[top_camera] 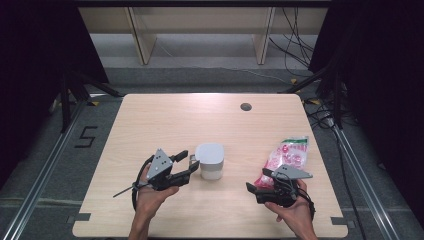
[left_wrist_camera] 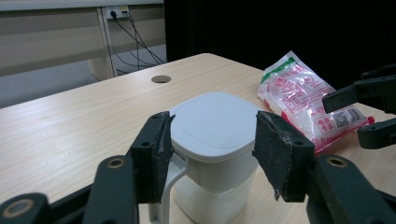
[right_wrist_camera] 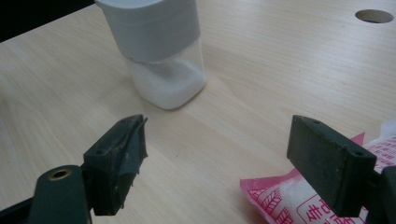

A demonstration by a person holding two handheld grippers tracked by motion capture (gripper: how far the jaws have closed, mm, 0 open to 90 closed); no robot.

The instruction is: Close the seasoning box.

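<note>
Desk first: a pale wooden top with a round cable hole near its far right edge; the white-lidded container stands upright a little toward the near edge from the middle, part-filled with white grains, and the pink-and-white bag lies flat by the right edge, its long axis running from near to far; the two are well apart. Left gripper comes at the container from the left, level with the lid; its jaws stand apart on either side of the lid, the left pad close against it, the right one clear of it, so I judge nothing is clamped. Right gripper sits at the bag's near end, jaws wide apart, holding nothing; it is the nearer hand to the bag, and the left is nearer the container.
</note>
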